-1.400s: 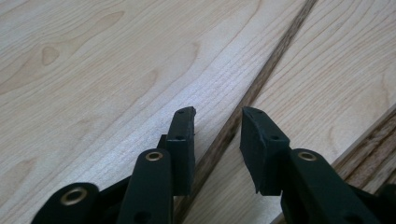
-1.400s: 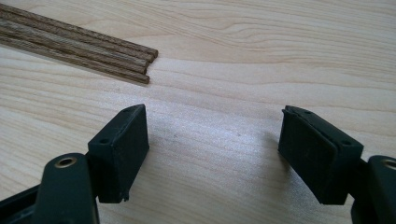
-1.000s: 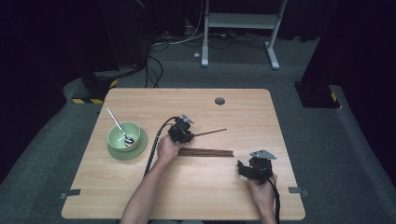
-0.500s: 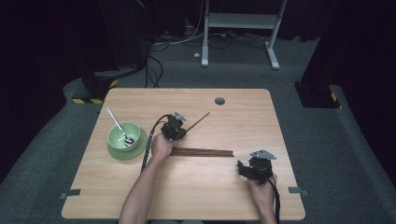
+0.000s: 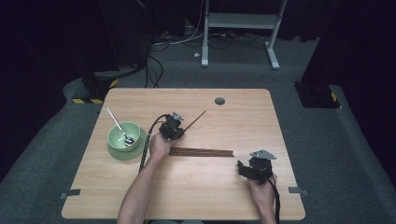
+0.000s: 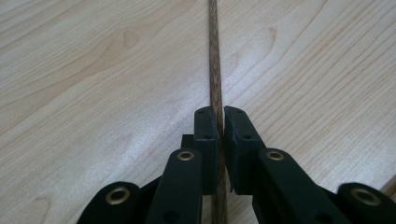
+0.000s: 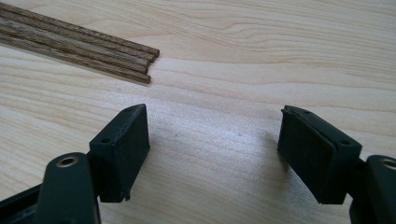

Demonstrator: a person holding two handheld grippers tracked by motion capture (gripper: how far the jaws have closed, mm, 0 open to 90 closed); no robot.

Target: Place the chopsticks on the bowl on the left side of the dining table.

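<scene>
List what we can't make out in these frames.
- Held chopstick: near end hidden behind the left gripper fingers, far end cut by the top edge, left gripper view.
- Chopstick bundle: cut by the left edge, right gripper view; count too small to tell, high view.
- Bowl contents beyond the spoon: too small, high view.

Light wooden table [image 5: 233,186] on grey carpet floor [image 5: 336,140]; white metal desk frame [image 5: 243,21] behind; dark surroundings, cables [image 5: 159,65] trailing.

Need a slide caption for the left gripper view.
Left tool shut on a single chopstick above the wooden table.
</scene>
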